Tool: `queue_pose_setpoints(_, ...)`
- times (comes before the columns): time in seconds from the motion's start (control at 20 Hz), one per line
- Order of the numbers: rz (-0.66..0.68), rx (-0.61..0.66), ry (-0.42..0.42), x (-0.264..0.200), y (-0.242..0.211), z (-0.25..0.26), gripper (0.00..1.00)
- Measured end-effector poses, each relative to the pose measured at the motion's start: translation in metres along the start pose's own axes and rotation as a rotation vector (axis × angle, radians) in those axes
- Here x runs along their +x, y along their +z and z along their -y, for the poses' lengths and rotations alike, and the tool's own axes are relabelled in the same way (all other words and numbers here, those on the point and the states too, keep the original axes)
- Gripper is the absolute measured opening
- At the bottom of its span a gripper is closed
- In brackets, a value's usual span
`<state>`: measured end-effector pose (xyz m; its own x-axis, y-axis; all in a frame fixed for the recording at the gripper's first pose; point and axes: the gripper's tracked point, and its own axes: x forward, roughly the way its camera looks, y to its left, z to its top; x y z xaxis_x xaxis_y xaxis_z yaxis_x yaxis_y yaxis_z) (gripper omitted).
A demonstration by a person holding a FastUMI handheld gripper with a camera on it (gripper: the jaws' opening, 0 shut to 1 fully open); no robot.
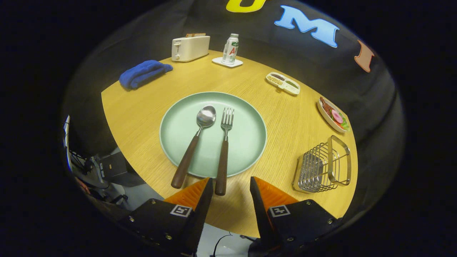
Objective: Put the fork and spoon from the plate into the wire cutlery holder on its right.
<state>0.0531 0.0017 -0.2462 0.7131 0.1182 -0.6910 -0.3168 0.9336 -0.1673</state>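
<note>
1. the gripper is open, and nothing is between its two orange fingers.
2. the fingers sit over the near edge of the table, just short of the plate.
3. the plate is green and round, and it sits in the middle of the table.
4. the spoon lies on the plate, on its left half, with its bowl pointing away from the fingers.
5. the fork lies on the plate just right of the spoon, and the two do not touch.
6. both brown handles stick out over the plate's near rim. the fork's handle ends just by the left finger tip.
7. the holder stands on the table to the right of the plate, near the right finger.
8. behind the plate are a blue cloth, a toaster and a bottle on a small white tray.
9. to the plate's far right are a small split dish and a bowl of food.
</note>
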Motion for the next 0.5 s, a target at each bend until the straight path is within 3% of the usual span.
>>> queue_pose_setpoints(0.1, 0.015, -0.019, 0.015, 0.002, 0.004, -0.002, 0.63)
queue_pose_setpoints(0.2, 0.009, -0.029, 0.037, 0.003, 0.003, -0.006, 0.22)
queue_pose_setpoints(0.35, 0.031, -0.037, 0.032, -0.009, 0.010, 0.003, 0.22)
queue_pose_setpoints(0.4, 0.012, -0.031, 0.029, 0.007, 0.003, 0.003, 0.09)
queue_pose_setpoints(0.5, 0.015, 0.000, 0.036, 0.000, 0.007, 0.001, 0.09)
